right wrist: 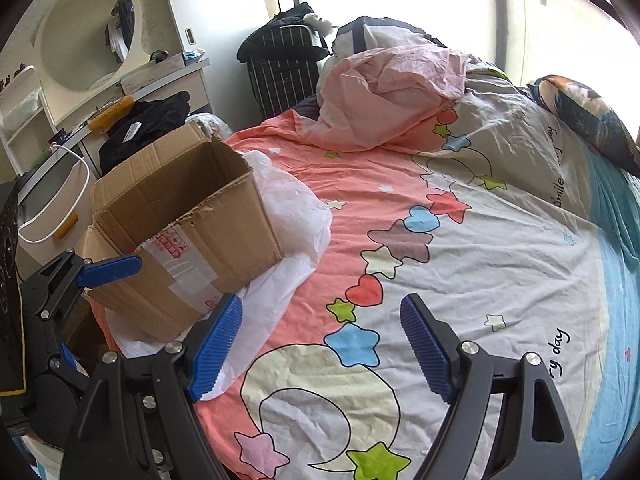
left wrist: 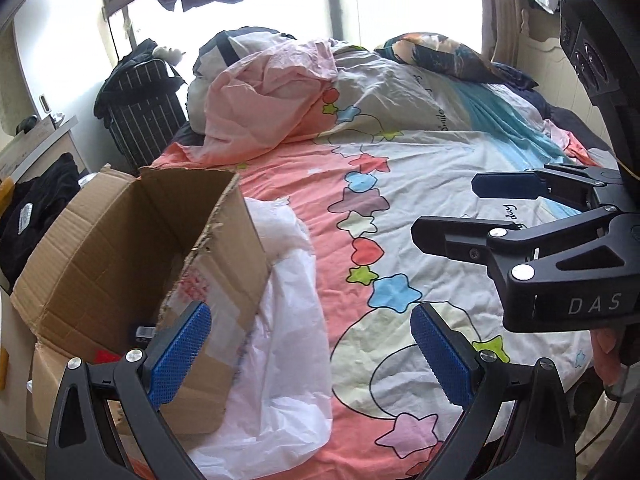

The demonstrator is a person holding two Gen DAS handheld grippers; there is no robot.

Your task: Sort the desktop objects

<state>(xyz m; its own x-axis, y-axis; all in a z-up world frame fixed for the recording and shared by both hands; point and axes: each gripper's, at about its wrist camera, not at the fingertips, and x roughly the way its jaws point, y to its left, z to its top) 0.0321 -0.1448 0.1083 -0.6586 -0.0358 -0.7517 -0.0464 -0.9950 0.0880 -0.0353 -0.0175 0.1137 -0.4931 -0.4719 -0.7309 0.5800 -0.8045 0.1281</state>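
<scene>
- While both tools hang above the bed, the left hand-held gripper point(left wrist: 310, 354) fills the bottom of the left wrist view with its blue pads wide apart and nothing between them; the right hand-held gripper point(right wrist: 322, 352) does the same at the bottom of the right wrist view, spread and empty.
- Each camera also catches the other tool: the left wrist view shows the right one at the right edge, seen from the side with a gap between its fingers, while the right wrist view shows the left one at the lower left, with only one blue pad clearly visible.
- Just beyond the left pad in both views stands an open cardboard box point(left wrist: 132, 240), its flaps up, resting on a crumpled white plastic bag point(left wrist: 292, 320) at the left side of the bed.
- Only the left wrist view looks down into the box, where a small dark object point(left wrist: 143, 332) and something red point(left wrist: 105, 356) lie at the bottom; what they are cannot be told. The right wrist view shows instead the box's taped outer side with red print.
- Spread under both tools is the patterned bedsheet point(right wrist: 500, 248) with stars, hearts and a moon; a rumpled pink sheet point(right wrist: 396, 92) is heaped at its far end.
- Only the right wrist view, at its upper left, shows the bench point(right wrist: 160, 80) with a round mirror point(right wrist: 90, 32) above it; a dark striped bag point(right wrist: 282, 68) stands beside the bed in both.
</scene>
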